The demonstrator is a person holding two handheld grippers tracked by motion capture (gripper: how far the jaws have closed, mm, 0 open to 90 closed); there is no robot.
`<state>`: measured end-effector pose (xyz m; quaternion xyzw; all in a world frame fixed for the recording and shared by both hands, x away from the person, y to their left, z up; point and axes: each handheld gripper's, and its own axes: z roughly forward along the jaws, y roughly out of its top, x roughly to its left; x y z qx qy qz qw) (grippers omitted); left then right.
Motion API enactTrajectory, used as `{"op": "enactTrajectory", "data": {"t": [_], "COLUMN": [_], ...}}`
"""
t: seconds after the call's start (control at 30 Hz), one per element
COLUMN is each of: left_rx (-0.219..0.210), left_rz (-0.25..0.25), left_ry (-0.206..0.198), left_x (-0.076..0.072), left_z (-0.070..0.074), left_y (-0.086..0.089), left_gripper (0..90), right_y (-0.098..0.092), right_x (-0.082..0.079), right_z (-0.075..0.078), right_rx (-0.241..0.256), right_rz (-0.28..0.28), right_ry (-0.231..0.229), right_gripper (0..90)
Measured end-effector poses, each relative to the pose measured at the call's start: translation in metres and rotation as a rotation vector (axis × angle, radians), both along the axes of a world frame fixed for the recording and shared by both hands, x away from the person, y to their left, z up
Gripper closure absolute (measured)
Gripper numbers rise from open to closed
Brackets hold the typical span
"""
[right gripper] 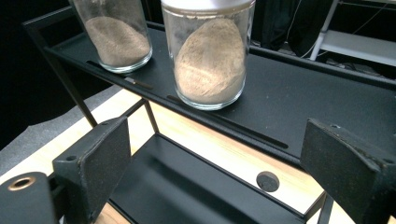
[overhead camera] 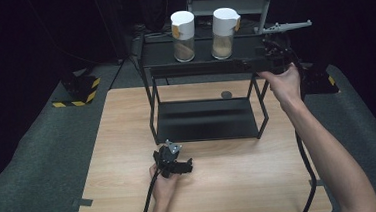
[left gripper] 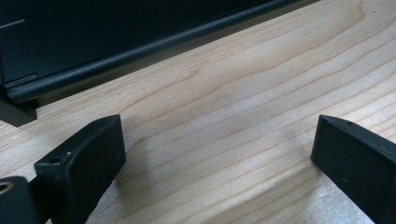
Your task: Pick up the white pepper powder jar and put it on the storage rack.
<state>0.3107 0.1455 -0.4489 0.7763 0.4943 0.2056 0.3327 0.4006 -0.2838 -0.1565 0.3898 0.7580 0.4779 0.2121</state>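
Note:
Two glass jars with white lids stand on the top shelf of a black metal rack (overhead camera: 201, 67): the left jar (overhead camera: 183, 36) and the right jar (overhead camera: 223, 33), both part full of tan powder. My right gripper (overhead camera: 274, 50) is held at the rack's right end, level with the top shelf, open and holding nothing. In the right gripper view the nearer jar (right gripper: 210, 58) stands ahead between the jaws and the farther jar (right gripper: 116, 35) is up left. My left gripper (overhead camera: 176, 162) rests low over the wooden table (overhead camera: 128, 140) in front of the rack, open, with bare wood (left gripper: 219, 140) between its fingers.
The rack's lower shelf (overhead camera: 204, 120) lies bare on the table. A round dark hole (overhead camera: 226, 94) marks the tabletop behind the rack. A yellow-and-black striped block (overhead camera: 80, 89) sits on the grey floor at back left. A grey shelf frame (overhead camera: 229, 5) stands behind.

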Motion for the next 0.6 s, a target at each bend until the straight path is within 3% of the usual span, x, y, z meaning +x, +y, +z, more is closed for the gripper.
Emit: {"op": "enactTrajectory", "data": {"t": [0.6], "left_rx": [0.001], "left_rz": [0.001], "left_ry": [-0.001], "left_x": [0.0], "left_z": [0.0], "left_y": [0.0], "left_gripper": [3.0], "right_y": [-0.014], "right_x": [-0.011], "right_z": [-0.022], "right_rx": [0.016], "right_rz": [0.037], "right_ry": [0.016], "right_gripper": [8.9]}}
